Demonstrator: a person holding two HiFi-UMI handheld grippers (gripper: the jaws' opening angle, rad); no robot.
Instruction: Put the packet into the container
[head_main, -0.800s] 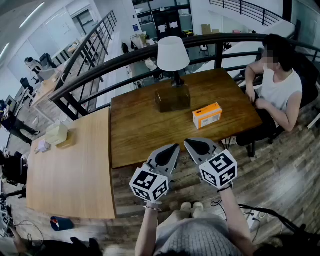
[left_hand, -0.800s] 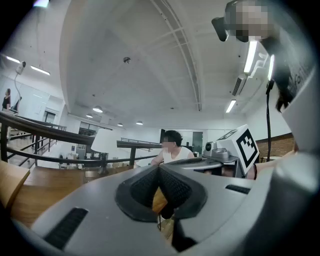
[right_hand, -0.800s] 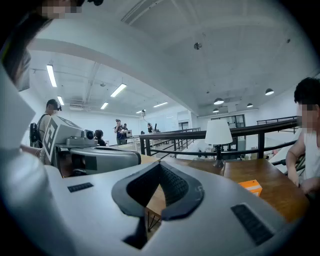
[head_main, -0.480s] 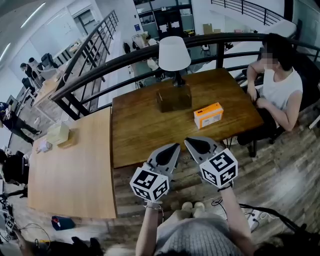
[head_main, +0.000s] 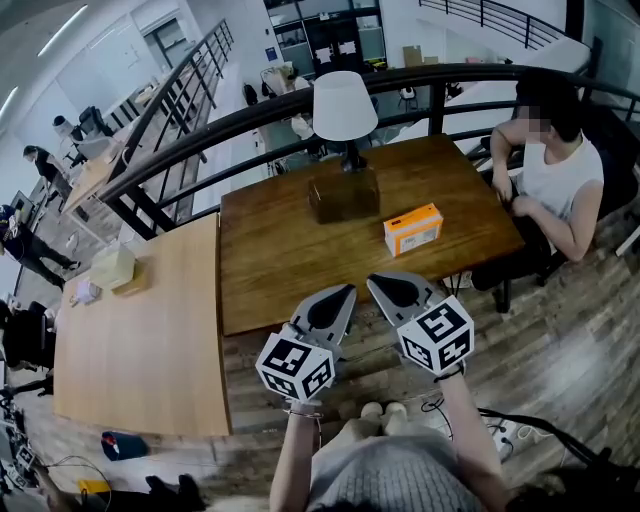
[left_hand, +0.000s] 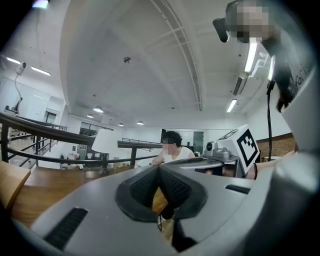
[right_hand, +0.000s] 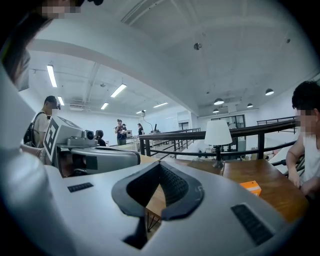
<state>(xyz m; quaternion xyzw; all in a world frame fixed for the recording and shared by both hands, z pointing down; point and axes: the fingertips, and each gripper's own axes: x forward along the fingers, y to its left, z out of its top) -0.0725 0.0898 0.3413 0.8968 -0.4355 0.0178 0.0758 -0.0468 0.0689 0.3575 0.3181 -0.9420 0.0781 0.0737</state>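
Note:
The orange and white packet (head_main: 413, 229) lies on the dark wooden table (head_main: 270, 270), right of centre. It also shows far right in the right gripper view as the packet (right_hand: 250, 187). The brown see-through container (head_main: 345, 196) stands farther back, just in front of a white lamp (head_main: 340, 108). My left gripper (head_main: 345, 292) and right gripper (head_main: 378, 284) hover side by side over the table's near edge, well short of the packet. Both are shut and hold nothing. The left gripper (left_hand: 159, 166) and right gripper (right_hand: 160, 164) show their pads meeting at the tip.
A person in a white top (head_main: 560, 180) sits at the table's right end. A lighter wooden table (head_main: 140, 340) adjoins on the left and carries a pale box (head_main: 112, 267). A black railing (head_main: 200, 130) runs behind both tables. Wooden floor lies below me.
Both grippers and the packet hold their places. Only the head view shifts slightly, and people in the far background have moved.

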